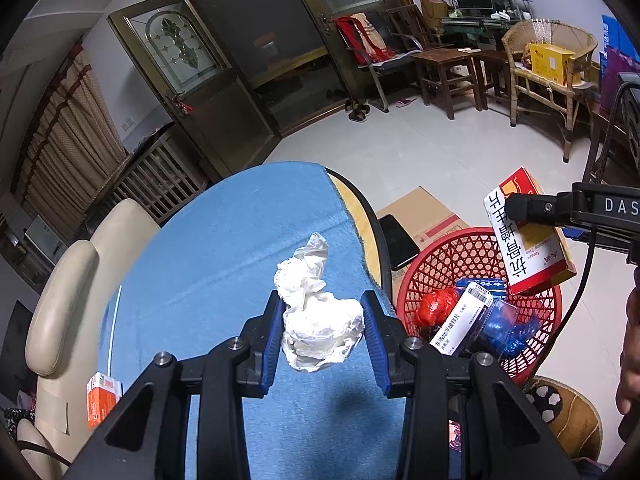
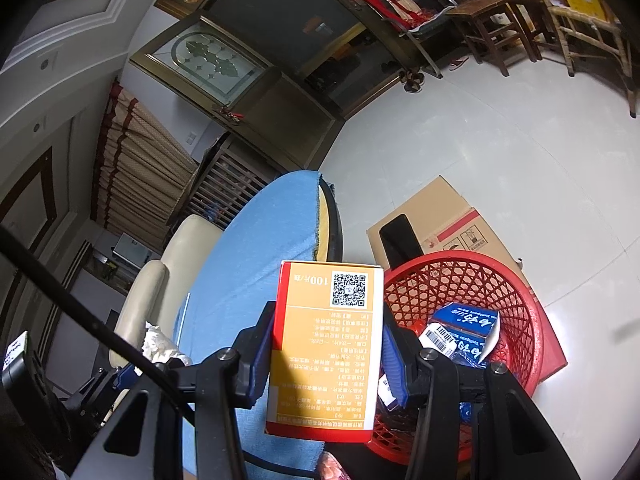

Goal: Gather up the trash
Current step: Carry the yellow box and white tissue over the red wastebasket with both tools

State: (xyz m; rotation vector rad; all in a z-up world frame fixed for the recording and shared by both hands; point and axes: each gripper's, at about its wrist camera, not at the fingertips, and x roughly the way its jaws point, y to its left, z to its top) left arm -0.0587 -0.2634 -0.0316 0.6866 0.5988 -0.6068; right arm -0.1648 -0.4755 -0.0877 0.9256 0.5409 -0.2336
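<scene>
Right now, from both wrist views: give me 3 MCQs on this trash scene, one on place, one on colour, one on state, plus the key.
1. Where is the basket relative to the blue-covered table?
A. On the table
B. Beside the table, lower down
C. Under the wicker chair

2. What colour is the basket?
A. Red
B. Green
C. White

3. What is the right hand-held gripper doing?
A. Open, empty
B. Shut on crumpled tissue
C. Shut on the orange box

Key:
1 B: its rim sits past the table edge, below the top.
2 A: red lattice wall in both views.
3 C: both pads press the box's sides; the tissue is in the left hand-held gripper.
</scene>
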